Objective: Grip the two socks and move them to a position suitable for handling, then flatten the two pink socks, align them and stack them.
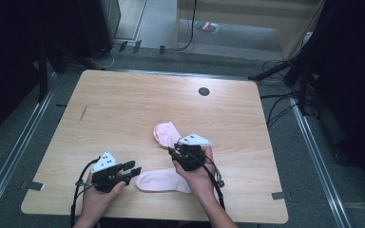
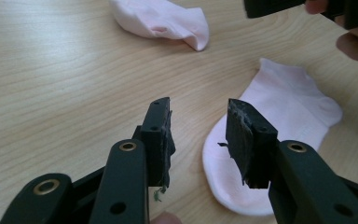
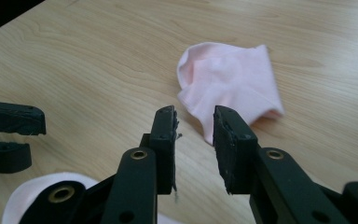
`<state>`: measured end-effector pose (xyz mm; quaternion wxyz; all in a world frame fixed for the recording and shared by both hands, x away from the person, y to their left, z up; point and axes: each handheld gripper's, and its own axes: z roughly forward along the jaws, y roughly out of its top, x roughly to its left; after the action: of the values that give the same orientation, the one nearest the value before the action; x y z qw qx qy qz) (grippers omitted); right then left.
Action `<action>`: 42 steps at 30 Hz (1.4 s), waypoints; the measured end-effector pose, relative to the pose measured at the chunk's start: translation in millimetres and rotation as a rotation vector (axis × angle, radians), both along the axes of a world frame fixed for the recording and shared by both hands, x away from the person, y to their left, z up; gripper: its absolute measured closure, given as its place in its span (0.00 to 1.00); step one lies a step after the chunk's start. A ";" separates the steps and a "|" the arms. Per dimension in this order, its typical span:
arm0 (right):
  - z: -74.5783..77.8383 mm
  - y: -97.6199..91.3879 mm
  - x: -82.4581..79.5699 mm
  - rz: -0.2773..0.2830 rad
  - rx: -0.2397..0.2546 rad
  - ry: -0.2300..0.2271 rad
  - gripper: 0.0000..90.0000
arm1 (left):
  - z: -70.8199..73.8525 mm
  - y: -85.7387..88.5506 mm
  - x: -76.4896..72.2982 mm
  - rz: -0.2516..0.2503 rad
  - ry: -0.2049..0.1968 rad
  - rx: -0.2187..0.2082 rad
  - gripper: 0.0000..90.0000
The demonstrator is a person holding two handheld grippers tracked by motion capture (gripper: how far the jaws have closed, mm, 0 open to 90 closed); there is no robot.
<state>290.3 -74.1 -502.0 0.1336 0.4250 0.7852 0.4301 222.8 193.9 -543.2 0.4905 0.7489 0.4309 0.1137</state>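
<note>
A: High view: on the wooden table [image 1: 123, 104], the left gripper [image 1: 132, 171] gapes at 7 o'clock, just beside the near sock [image 1: 164, 180]; the right gripper [image 1: 172, 152] hangs at the far sock [image 1: 166, 133].

B: Left gripper view?

A: Jaws apart, empty; near sock [image 2: 279, 116] at 3 o'clock.

B: Right gripper view?

A: Jaws parted, empty, far sock [image 3: 233, 74] at 12. Likely pre-grasp; next, close on an edge.

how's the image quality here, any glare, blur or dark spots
High view: the table is evenly lit, but the surroundings fall into deep shadow at both sides. Left gripper view: sheen on the wood at upper left; the near sock is sharp, the jaws slightly soft. Right gripper view: the far sock is clear, a black corner at top left.
</note>
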 end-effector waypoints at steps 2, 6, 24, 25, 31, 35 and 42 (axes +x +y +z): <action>-5.4 9.6 8.7 0.010 -0.012 0.003 0.73 | -0.3 1.8 0.2 0.012 -0.005 -0.004 0.70; -19.3 30.9 28.6 0.021 -0.071 0.005 0.62 | 0.3 7.0 -1.3 0.034 -0.017 -0.024 0.71; -30.1 43.5 43.2 -0.021 -0.177 0.001 1.00 | -3.9 18.4 -2.6 0.060 -0.002 -0.032 0.71; -26.1 40.9 41.9 -0.026 -0.154 0.000 1.00 | -3.9 18.5 -2.6 0.062 -0.001 -0.034 0.71; -15.9 33.2 40.9 -0.029 -0.117 -0.011 1.00 | -3.5 19.0 -1.6 0.067 0.000 -0.040 0.72; -9.7 25.1 42.1 -0.047 -0.077 -0.008 1.00 | -3.5 18.9 -1.3 0.067 0.000 -0.042 0.72; 0.2 -2.6 52.6 -0.109 0.044 0.032 1.00 | -4.8 18.6 0.7 0.062 0.006 -0.040 0.72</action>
<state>342.9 -76.7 -501.8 0.1347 0.4767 0.7534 0.4325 223.6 212.5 -548.1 0.5002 0.7256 0.4576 0.1183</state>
